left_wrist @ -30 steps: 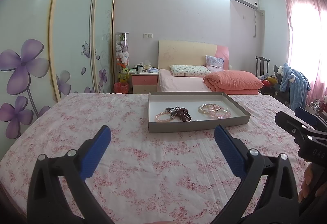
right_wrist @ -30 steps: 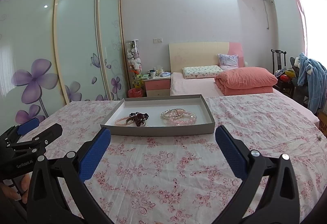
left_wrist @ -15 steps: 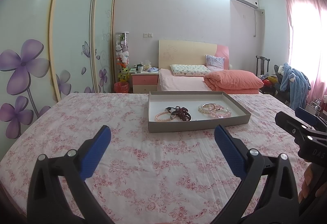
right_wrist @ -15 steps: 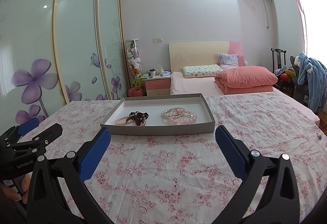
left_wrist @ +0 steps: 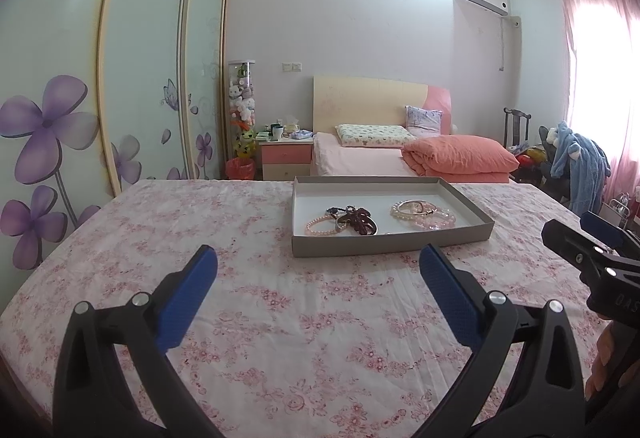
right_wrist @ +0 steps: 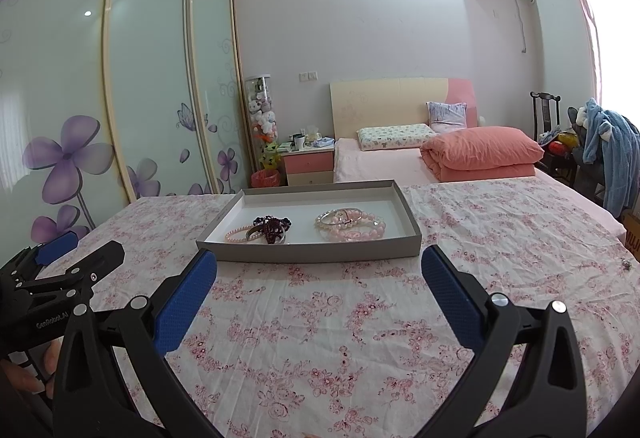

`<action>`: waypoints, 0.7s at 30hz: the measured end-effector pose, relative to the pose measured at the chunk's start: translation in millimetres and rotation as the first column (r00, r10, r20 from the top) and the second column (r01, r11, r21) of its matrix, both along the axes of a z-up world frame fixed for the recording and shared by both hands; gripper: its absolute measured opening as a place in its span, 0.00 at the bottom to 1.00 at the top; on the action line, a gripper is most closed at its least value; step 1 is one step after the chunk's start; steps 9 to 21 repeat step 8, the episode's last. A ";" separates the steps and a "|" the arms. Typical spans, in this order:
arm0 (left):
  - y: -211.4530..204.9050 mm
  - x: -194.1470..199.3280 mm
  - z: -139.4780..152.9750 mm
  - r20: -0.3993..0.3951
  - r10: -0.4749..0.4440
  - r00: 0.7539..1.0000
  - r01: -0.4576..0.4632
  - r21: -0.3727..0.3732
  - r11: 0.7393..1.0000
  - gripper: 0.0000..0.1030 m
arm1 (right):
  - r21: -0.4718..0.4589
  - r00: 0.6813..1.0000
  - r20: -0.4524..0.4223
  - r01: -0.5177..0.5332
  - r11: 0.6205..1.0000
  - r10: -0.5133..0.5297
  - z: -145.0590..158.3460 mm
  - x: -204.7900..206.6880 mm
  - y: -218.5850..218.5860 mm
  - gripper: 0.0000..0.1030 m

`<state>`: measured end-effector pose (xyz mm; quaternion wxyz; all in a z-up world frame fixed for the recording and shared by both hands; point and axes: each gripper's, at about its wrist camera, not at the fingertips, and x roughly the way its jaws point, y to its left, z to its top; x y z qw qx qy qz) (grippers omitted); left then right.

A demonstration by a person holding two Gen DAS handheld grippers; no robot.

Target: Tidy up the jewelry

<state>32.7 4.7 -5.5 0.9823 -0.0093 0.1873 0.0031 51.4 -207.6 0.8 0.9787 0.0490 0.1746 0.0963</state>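
A shallow grey tray point(left_wrist: 392, 243) point(right_wrist: 312, 251) sits on the floral tablecloth. In it lie a pink pearl bracelet point(left_wrist: 318, 227) point(right_wrist: 237, 235), a dark red bead cluster with a metal bangle point(left_wrist: 360, 222) point(right_wrist: 274, 226), and a pile of pearl and pink bead bracelets point(left_wrist: 424, 213) point(right_wrist: 352, 224). My left gripper point(left_wrist: 318, 258) is open and empty, short of the tray's front wall. My right gripper point(right_wrist: 319, 262) is open and empty, right at the tray's front wall. Each gripper shows at the edge of the other's view.
The pink floral cloth point(right_wrist: 360, 338) covers the whole table. Behind it stand a bed with an orange quilt point(left_wrist: 460, 156), a pink nightstand point(left_wrist: 285, 156) and sliding wardrobe doors point(left_wrist: 140, 78) on the left. A small metal piece point(right_wrist: 627, 264) lies at the cloth's far right.
Both views have crept slightly closer to the tray. Both grippers stay open and empty.
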 end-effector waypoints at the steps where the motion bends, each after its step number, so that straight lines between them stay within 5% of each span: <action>1: 0.2 0.2 -0.1 -0.001 0.001 1.000 -0.001 0.000 1.000 0.96 | 0.001 1.000 0.000 0.000 1.000 0.000 -0.1 -0.4 0.2 0.98; 21: 0.7 0.6 0.0 -0.006 -0.002 1.000 0.002 -0.003 1.000 0.96 | 0.005 1.000 -0.002 0.001 1.000 -0.001 0.2 -0.4 0.8 0.98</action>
